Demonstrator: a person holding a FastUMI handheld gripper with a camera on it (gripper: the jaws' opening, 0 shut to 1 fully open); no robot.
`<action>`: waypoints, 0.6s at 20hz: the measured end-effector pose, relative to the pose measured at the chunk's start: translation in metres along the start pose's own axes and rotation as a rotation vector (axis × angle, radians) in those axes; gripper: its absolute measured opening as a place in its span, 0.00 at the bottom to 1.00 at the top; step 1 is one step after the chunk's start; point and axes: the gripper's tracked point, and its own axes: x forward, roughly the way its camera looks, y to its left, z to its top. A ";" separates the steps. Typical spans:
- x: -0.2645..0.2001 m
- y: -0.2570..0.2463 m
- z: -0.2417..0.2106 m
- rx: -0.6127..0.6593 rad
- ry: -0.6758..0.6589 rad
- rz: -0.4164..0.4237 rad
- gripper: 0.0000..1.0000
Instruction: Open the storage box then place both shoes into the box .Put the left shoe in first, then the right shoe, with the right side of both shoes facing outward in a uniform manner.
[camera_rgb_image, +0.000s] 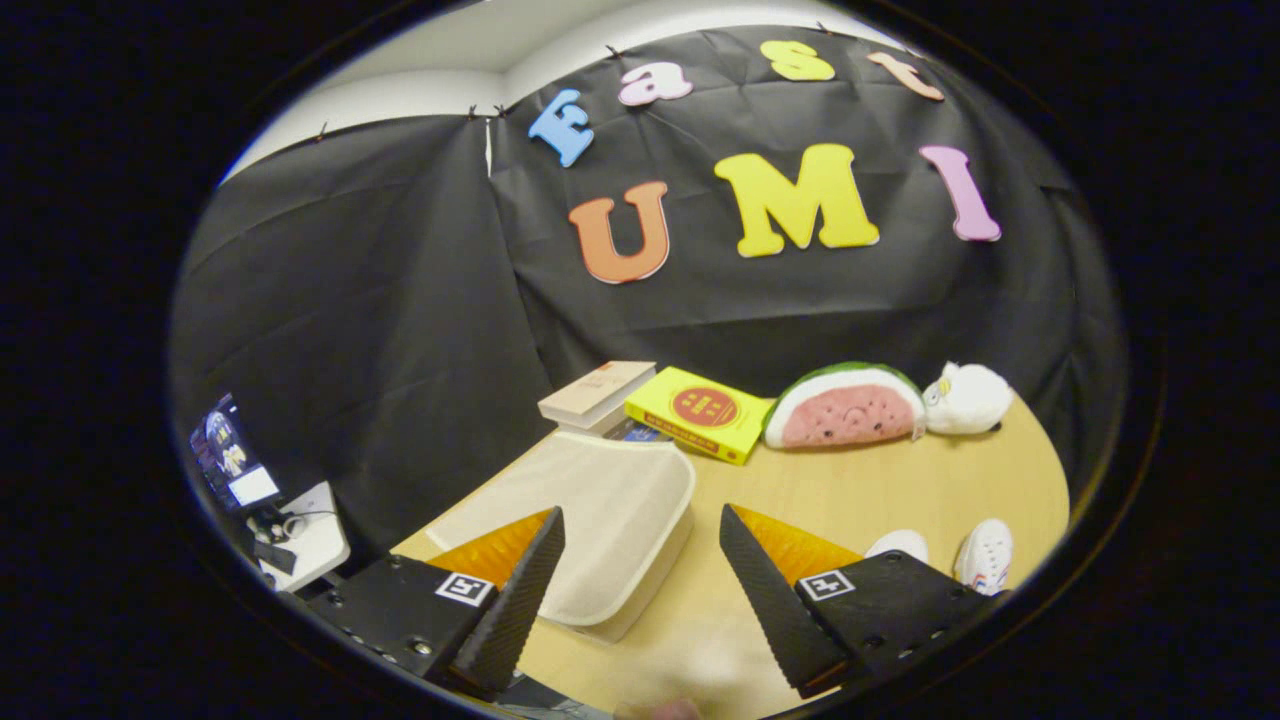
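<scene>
The gripper hangs over the table with its fingers spread wide and nothing between them.

Just ahead lies the box, a cream storage box with its lid still down, so the opening step looks not yet done. It sits in the gap between the fingers but off centre, its near part just beside the left finger and partly behind it. Its near right corner points back toward the gripper. The long axis seems to run from that corner away toward the books, slanting leftward from the line of the fingers. To take the lid, the gripper probably needs to shift a little left and forward, and perhaps turn to square up with the near edge.

The shoes, white, stand on the table to the right, beyond the right finger and well apart from the box. Which is the left shoe I cannot tell.

Farther off, along the back of the table, are two books, a watermelon plush and a white plush.
</scene>
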 end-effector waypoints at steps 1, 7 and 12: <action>0.011 0.004 -0.011 0.019 0.037 0.016 0.95; 0.056 0.012 -0.053 0.170 0.175 0.075 0.95; 0.077 0.015 -0.065 0.275 0.234 0.137 0.95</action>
